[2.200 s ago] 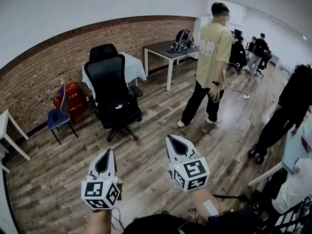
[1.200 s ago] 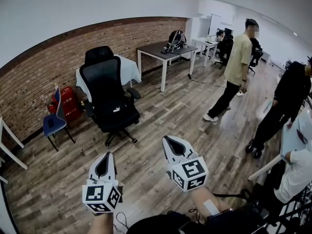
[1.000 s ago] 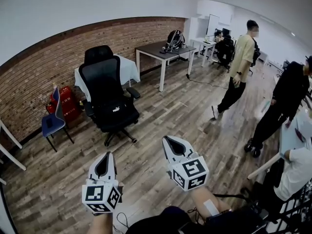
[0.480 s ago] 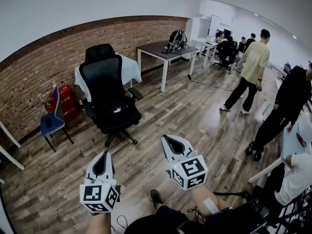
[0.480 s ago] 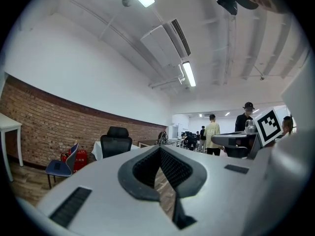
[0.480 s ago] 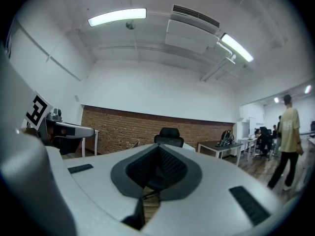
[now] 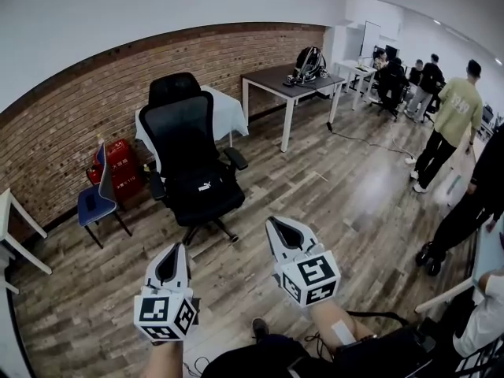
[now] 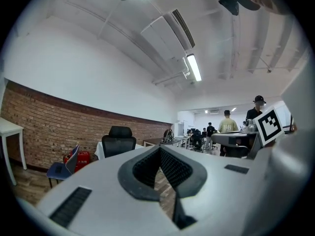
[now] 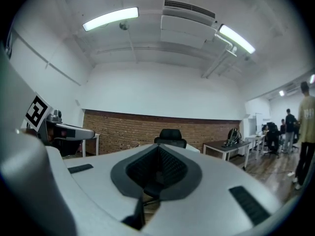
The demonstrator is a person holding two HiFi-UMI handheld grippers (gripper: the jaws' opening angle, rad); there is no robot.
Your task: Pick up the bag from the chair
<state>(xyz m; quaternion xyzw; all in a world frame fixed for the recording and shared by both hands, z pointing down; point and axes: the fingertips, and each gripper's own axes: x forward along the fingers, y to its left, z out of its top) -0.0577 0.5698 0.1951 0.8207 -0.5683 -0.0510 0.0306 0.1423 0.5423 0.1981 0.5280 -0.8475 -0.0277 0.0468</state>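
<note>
Both the left tongs [image 7: 175, 250] and right tongs [image 7: 276, 225] are clenched on nothing, well apart from the black soft bag with a white logo [image 7: 206, 189] on the seat of the black mesh office chair [image 7: 183, 128], so walk in squarely and spread them before reaching.

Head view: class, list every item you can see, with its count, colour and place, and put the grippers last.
office chair: one, black, before brick wall
bag: one, black, on its seat
small chair: one, blue, left of it
red containers: count unclear, red, by the wall
table: one, grey-topped, right of office chair
backpack: one, black, on that table
standing person: one, pale yellow shirt, far right
left gripper: one, white, shut, empty, bottom left
right gripper: one, white, shut, empty, bottom centre
</note>
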